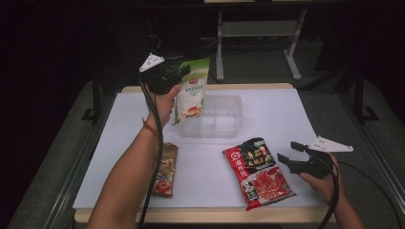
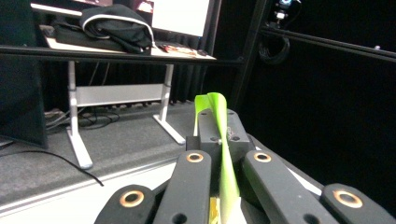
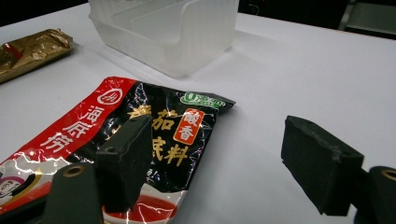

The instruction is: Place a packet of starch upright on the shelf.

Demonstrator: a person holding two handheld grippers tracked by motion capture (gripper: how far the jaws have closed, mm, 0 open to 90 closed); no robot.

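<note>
- Glossy green-topped white pouch [image 1: 191,90] hangs above the translucent plastic bin [image 1: 224,119] at the far tabletop [image 1: 286,119].
- Left tool [image 1: 184,71] pinches its crinkled top edge.
- Right tool [image 1: 290,152] gapes wide, empty, beside the shiny red-black sachet [image 1: 258,171].

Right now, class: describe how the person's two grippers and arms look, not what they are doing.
Both the left gripper and the right gripper are black, with blocky black fingers, brass-ringed pivots and a grey three-cornered plate on top. A black cable trails from each. The forearms are bare; a thin red band circles the left wrist.
</note>
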